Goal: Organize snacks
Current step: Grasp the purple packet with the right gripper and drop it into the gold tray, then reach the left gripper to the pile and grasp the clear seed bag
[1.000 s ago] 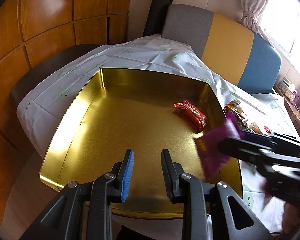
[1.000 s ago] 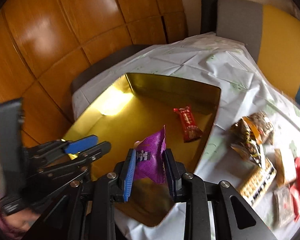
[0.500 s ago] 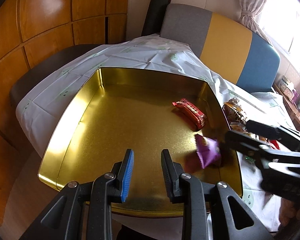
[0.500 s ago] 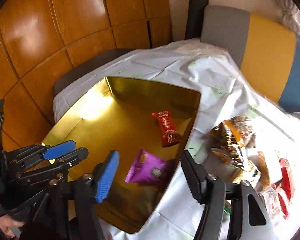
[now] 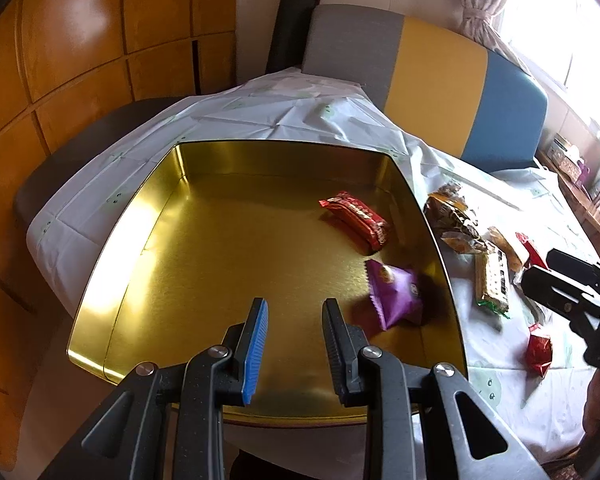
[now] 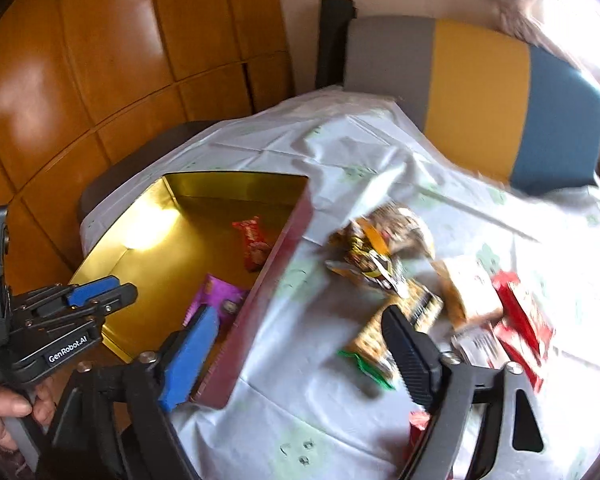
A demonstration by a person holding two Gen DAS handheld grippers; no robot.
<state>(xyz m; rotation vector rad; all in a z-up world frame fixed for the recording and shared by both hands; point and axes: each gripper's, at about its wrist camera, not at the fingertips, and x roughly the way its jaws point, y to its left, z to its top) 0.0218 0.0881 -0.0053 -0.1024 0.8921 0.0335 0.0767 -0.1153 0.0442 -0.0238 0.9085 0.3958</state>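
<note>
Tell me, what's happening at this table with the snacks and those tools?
A person is sorting snacks into a gold tin with a hand-held gripper in each hand. The right hand-held gripper has just been opening its jaws; nothing is between them, and the purple packet lies in the tin beside a red bar. The left hand-held gripper hovers empty over the tin. More snacks wait on the tablecloth.

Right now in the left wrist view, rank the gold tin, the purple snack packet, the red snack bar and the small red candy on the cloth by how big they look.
1. gold tin, by far the largest.
2. purple snack packet and red snack bar: they look alike, and the packet lies nearer the camera, so no ranking between them.
3. small red candy, the smallest.
</note>
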